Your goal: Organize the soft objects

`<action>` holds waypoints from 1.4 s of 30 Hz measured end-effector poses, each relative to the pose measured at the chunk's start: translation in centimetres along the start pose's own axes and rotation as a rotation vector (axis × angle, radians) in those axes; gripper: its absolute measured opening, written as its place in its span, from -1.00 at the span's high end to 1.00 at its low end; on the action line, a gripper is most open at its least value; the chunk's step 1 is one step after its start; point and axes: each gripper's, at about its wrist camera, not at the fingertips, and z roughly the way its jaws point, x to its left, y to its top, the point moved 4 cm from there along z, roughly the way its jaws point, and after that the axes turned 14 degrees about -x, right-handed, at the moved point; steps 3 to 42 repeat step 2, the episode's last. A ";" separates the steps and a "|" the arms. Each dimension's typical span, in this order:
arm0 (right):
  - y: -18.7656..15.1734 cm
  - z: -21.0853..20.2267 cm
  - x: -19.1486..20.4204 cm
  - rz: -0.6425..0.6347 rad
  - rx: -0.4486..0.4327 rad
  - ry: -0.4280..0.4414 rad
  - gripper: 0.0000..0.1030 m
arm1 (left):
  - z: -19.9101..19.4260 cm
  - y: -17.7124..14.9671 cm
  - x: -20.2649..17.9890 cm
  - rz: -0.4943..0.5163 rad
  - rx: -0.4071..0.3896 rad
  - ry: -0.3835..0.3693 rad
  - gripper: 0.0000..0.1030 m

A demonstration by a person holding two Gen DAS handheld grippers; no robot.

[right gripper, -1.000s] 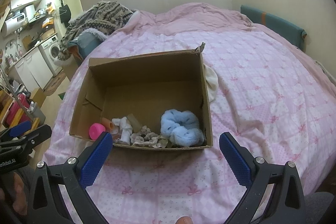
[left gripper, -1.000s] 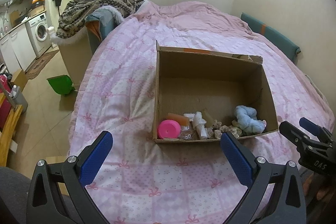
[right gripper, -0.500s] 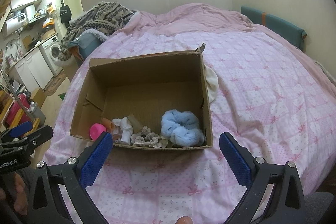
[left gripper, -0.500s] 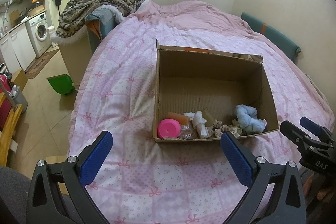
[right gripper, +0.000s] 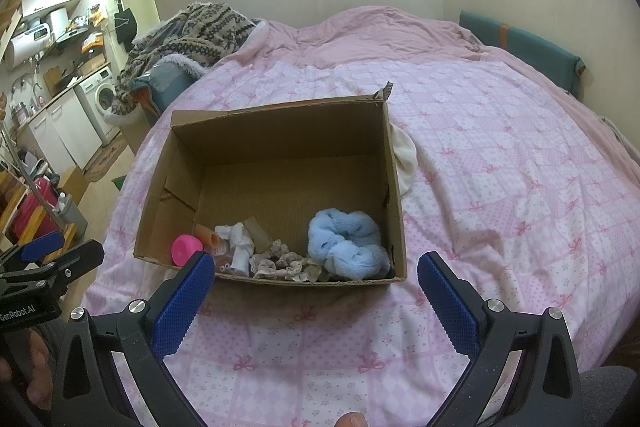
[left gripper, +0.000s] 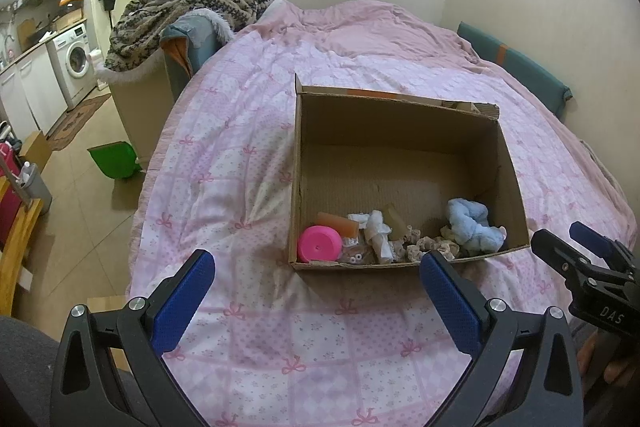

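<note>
- Bed [right gripper: 500,155]: pink quilt w/ bow pattern; it carries everything. Both tongs hang over its near edge and touch nothing.
- Cardboard box [right gripper: 276,131]: open top, sits on the quilt straight ahead of both tongs. Long axis goes left-right across both views. The near wall is low, the far half of the floor is bare.
- Left tongs [left gripper: 316,291]: spread wide, nothing between the blue pads. They are aimed at the near-left corner of the box.
- Right tongs [right gripper: 316,291]: also spread wide, empty, aimed at the near wall approx. in its middle.
- White cloth [right gripper: 404,159]: lies outside the box, against the right wall, on the quilt. It is a soft item not yet inside, I judge, and it is on the right-hand side.
- Blue fluffy item [right gripper: 348,243]: in the near-right corner of the box, touching the near wall. It is a bunched lump w/ no clear long axis. In the right wrist view it sits between the two pads, a bit ahead and below, so the right tongs are the nearer ones; from the left tongs it lies well to the right.
- Pink round lid-like object [left gripper: 320,243]: near-left corner, closer to the left tongs. It looks hard, prob. not a soft one.
- Small things between them: white rag [right gripper: 240,247], lace trim [right gripper: 280,263], orange piece [left gripper: 338,223]. They lie in a row along the near wall, touching each other.
- Judgement: the next reach goes forward and down over the near wall; right hand for the blue item, left for the lid side.
</note>
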 end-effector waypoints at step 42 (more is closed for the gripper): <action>0.0 0.0 0.0 0.002 -0.001 0.001 -1.00 | 0.2 -0.1 -0.1 -0.001 0.005 0.004 -0.99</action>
